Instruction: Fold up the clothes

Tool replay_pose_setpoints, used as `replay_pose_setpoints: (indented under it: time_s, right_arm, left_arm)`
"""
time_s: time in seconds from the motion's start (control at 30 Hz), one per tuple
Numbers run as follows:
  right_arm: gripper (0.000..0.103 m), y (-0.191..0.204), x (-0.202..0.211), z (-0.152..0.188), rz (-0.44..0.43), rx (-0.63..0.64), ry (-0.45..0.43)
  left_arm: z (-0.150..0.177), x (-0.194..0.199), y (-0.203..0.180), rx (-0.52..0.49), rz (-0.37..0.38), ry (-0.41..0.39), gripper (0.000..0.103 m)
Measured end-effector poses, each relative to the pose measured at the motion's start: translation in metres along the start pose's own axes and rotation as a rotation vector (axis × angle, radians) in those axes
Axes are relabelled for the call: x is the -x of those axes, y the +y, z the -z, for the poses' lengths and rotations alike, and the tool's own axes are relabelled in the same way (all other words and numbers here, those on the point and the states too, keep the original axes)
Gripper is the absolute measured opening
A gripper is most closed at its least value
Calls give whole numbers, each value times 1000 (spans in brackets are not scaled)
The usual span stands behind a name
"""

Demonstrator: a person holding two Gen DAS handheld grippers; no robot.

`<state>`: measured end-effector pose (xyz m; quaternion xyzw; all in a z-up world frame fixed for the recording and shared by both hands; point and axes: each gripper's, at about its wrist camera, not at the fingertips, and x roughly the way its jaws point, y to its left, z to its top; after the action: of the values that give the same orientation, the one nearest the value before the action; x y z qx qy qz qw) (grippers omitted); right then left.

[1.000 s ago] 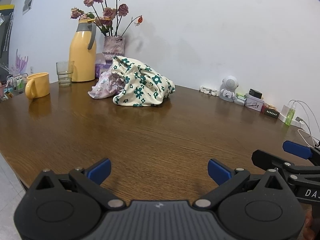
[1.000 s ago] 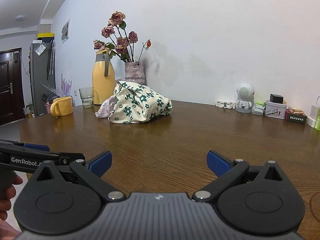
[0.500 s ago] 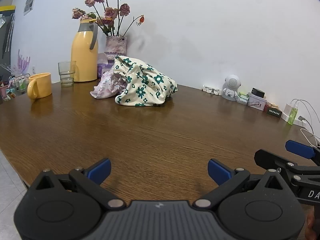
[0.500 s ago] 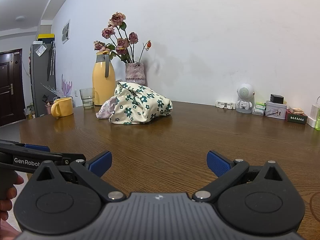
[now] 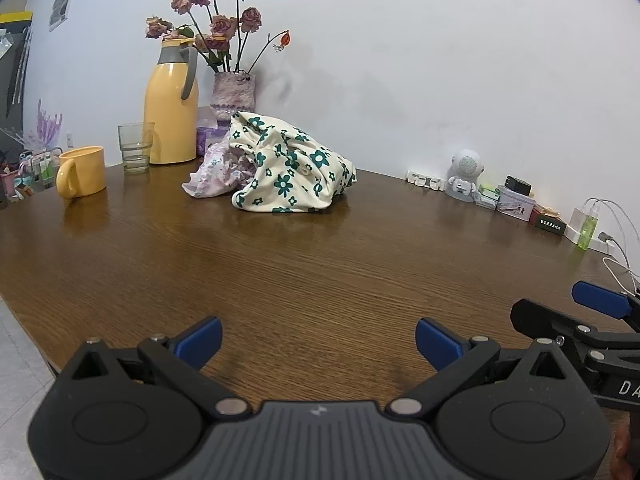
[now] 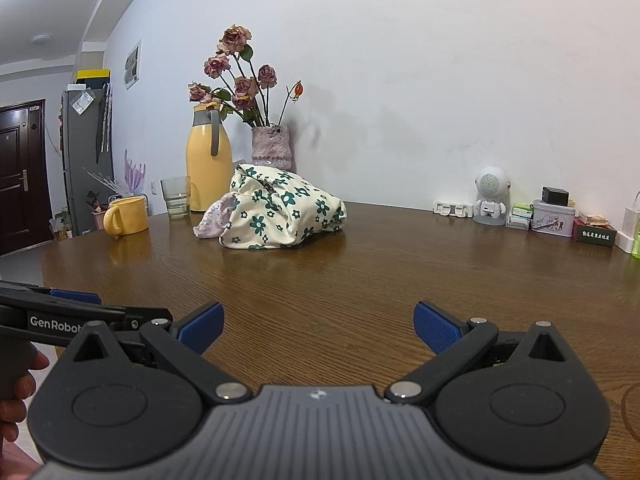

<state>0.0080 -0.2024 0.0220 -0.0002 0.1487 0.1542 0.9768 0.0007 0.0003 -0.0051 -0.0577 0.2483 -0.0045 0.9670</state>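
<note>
A crumpled cream cloth with green flowers (image 5: 290, 172) lies in a heap at the far side of the brown wooden table (image 5: 280, 280), with a pale pink patterned cloth (image 5: 216, 174) tucked against its left side. Both show in the right wrist view, the cream cloth (image 6: 284, 212) and the pink cloth (image 6: 214, 220). My left gripper (image 5: 318, 342) is open and empty, low over the near table edge. My right gripper (image 6: 318, 326) is open and empty beside it. Both are far from the clothes.
A yellow thermos (image 5: 172, 108), a vase of dried roses (image 5: 233, 94), a glass (image 5: 135, 152) and a yellow mug (image 5: 82, 171) stand behind and left of the clothes. A small white robot figure (image 5: 464, 176), boxes and chargers line the wall at right.
Both grippers have drifted slightly; the left view has shifted a little so the clothes sit further right in frame. Both stay open and empty.
</note>
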Motion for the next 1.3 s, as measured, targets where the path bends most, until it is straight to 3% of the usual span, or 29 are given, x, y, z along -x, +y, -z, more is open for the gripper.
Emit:
replay_pose_setpoints:
  time_s: [1.3]
  right_arm:
    - [103,-1,-2,-2,0,-6,11]
  left_arm:
    - [-2,5,5,19,-6,-9,103]
